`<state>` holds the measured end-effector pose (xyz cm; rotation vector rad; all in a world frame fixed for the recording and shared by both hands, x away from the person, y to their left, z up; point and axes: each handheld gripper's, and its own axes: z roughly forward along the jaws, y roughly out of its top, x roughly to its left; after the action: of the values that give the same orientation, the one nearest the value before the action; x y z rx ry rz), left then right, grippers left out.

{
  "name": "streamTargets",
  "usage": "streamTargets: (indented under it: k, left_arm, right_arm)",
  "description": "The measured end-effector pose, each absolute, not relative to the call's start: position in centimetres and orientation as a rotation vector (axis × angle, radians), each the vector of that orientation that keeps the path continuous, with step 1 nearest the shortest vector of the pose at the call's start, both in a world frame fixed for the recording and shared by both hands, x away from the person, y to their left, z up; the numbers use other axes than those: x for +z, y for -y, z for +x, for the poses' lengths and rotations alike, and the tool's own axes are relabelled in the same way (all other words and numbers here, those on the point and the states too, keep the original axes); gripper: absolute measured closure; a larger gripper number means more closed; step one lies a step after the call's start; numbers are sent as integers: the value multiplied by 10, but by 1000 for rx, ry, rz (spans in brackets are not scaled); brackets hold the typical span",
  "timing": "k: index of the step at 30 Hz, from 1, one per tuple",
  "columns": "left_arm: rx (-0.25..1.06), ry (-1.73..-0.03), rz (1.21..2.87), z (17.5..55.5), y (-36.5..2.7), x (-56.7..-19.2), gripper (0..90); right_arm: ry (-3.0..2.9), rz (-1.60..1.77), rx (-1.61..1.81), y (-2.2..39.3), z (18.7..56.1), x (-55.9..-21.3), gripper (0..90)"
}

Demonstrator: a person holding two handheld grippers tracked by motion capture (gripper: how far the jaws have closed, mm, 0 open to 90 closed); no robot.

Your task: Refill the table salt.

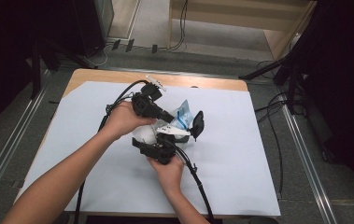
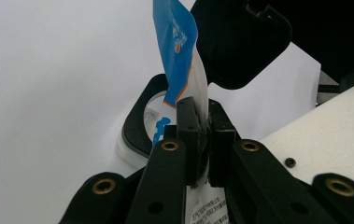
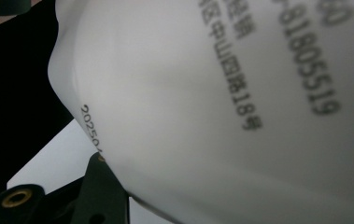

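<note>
My left gripper (image 1: 169, 116) (image 2: 201, 119) is shut on a blue and white packet (image 1: 183, 113) (image 2: 179, 46). The packet stands upright over the black-rimmed mouth (image 2: 135, 126) of a white container (image 1: 143, 135) (image 3: 221, 116). The container's black flip lid (image 1: 197, 123) (image 2: 240, 42) hangs open beyond the packet. My right gripper (image 1: 150, 141) holds the container from the near side. In the right gripper view the container's printed wall sits very close, and one black finger (image 3: 102, 191) shows under it at the lower left.
A white sheet (image 1: 240, 154) covers most of the wooden table (image 1: 118, 74). Black cables (image 1: 198, 182) trail from both grippers toward the near edge. Metal floor rails (image 1: 305, 154) run along both sides of the table.
</note>
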<state>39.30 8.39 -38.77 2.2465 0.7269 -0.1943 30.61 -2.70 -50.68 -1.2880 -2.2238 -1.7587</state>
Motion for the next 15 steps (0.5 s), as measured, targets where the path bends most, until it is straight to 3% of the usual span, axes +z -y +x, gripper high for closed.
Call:
streamTargets:
  k: [15]
  left_arm:
    - [-198, -735, 2240, 394, -83, -388, 879]
  right_arm:
    - [2195, -1287, -1761, 28, 307, -506, 539]
